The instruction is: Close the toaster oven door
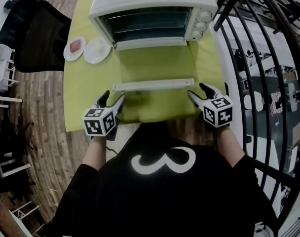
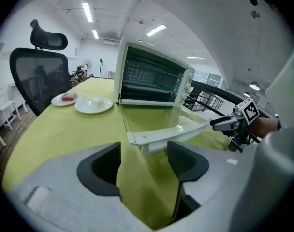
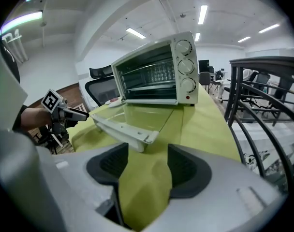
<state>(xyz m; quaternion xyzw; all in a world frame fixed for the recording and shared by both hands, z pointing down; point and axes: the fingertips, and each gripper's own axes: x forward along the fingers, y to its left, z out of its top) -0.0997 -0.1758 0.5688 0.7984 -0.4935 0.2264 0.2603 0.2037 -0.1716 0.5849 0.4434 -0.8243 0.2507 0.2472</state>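
Note:
A white toaster oven [image 1: 152, 11] stands at the far end of the green-covered table, its glass door [image 1: 154, 65] dropped flat toward me with the white handle bar [image 1: 154, 85] at the near edge. My left gripper [image 1: 112, 101] stands open just short of the handle's left end, nothing between its fingers. My right gripper [image 1: 200, 94] stands open near the handle's right end, also holding nothing. The left gripper view shows the handle [image 2: 166, 135] just beyond the open jaws; the right gripper view shows its end [image 3: 132, 135] the same way.
Two white plates [image 1: 97, 50] [image 1: 74, 48] sit left of the oven, one with a pink item. A black office chair [image 1: 39, 36] stands at the table's left. A black metal railing [image 1: 261, 58] runs along the right side. The oven knobs [image 1: 203, 22] face its right front.

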